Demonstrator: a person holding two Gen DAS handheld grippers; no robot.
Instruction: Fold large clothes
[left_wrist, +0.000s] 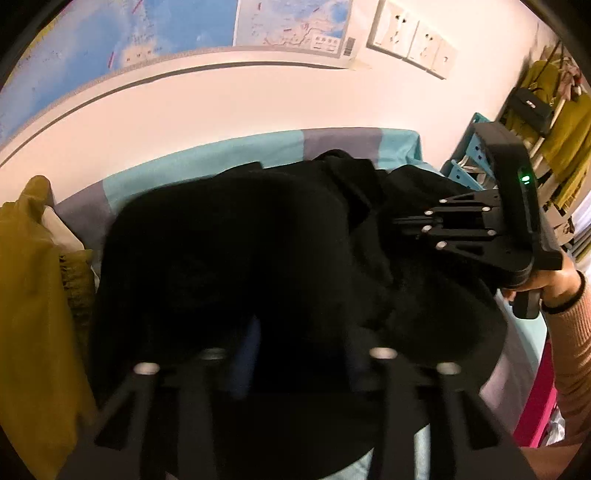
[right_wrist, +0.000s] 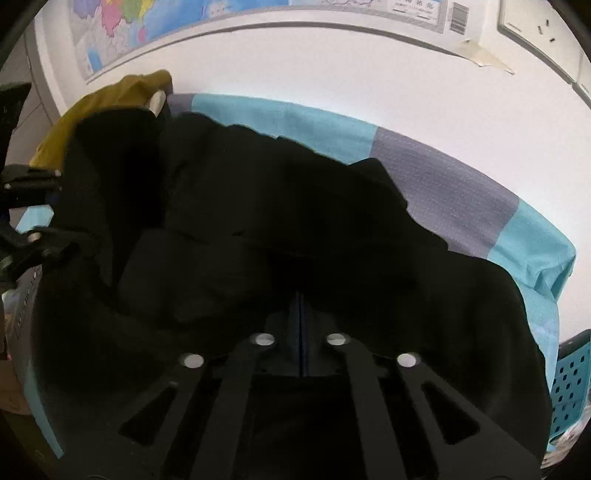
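Black linkage bars of the left gripper (left_wrist: 295, 354) fill the bottom of its own view, and just ahead of them a black garment (left_wrist: 240, 251) is bunched so closely over the fingers that I cannot tell whether those jaws hold it or stand apart. In the right wrist view the right gripper (right_wrist: 302, 325) has its jaws drawn narrow, almost together, with only a thin blue line between them, and the black garment (right_wrist: 295, 229) lies heaped right at and beyond their tips; whether a fold is pinched there is hidden by the dark cloth. The garment lies rumpled, not flat, over a bedsheet (left_wrist: 221, 155) striped in teal and grey, which shows past the jaws on the far side and to the right in the right wrist view (right_wrist: 443, 184). Left of the left jaws hangs a mustard-yellow cloth (left_wrist: 33, 295). To their right the other gripper (left_wrist: 406, 223) reaches into the cloth, held by a hand (left_wrist: 550, 284) in a pink sleeve. Farther right stands a teal perforated basket (right_wrist: 572, 380); its contents cannot be made out. Beyond the bed, a map (left_wrist: 110, 37) and wall sockets (left_wrist: 413, 40) are on the white wall.
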